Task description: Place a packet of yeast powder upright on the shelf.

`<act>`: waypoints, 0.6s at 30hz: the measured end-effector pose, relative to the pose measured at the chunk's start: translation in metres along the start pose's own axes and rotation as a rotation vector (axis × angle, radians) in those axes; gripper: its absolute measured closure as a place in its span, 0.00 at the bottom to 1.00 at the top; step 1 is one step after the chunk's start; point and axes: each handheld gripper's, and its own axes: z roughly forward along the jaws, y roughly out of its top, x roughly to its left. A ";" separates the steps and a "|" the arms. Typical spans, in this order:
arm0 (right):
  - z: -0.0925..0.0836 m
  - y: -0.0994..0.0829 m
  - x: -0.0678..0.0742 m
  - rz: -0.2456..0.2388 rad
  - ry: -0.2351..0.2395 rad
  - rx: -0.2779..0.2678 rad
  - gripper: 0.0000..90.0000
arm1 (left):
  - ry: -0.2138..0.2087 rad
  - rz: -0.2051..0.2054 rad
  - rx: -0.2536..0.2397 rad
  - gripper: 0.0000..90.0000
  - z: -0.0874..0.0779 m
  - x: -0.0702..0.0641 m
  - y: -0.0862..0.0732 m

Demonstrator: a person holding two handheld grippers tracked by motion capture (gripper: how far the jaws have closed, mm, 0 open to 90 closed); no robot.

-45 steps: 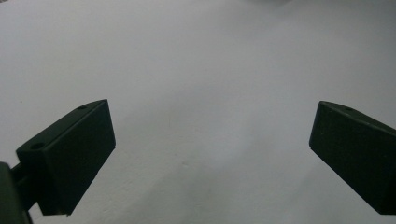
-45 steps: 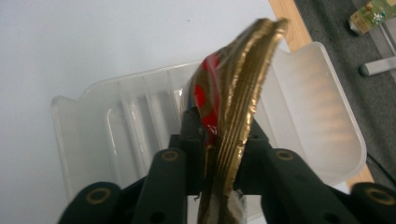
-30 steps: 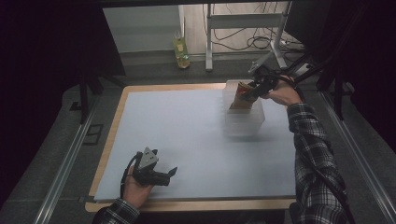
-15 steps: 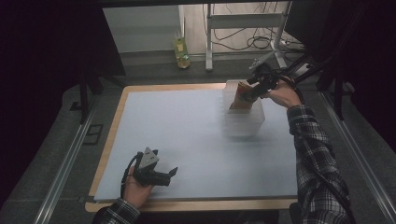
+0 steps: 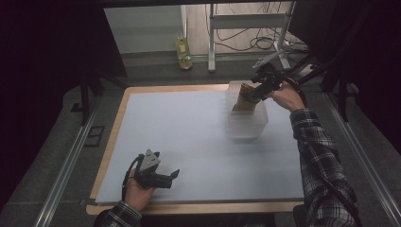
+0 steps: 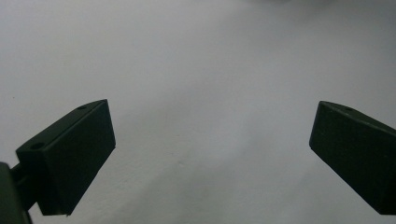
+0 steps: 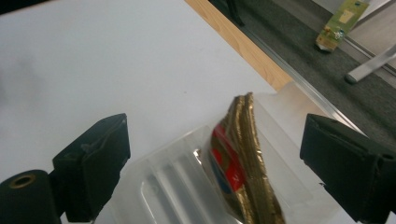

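Gold packets stand in clear bin, right gripper jaws apart.

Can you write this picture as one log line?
left gripper: open, empty | right gripper: open over packets | packets: in clear bin

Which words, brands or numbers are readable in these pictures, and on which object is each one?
None can be read.
Gold packet standing in the clear plastic container: red and blue print, too blurred to read.
Yellow-green bottle on the floor beyond the table: label too small to read.
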 end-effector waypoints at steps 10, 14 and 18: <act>-0.004 0.002 0.010 0.000 -0.004 -0.032 0.05 | -0.004 -0.015 -0.004 0.00 0.000 0.002 0.000; -0.005 0.002 0.016 -0.007 -0.003 -0.037 0.04 | -0.005 -0.019 -0.006 0.00 -0.001 0.002 -0.001; -0.008 0.000 0.021 -0.004 0.001 -0.043 0.02 | -0.007 -0.020 -0.007 0.00 -0.001 0.002 0.000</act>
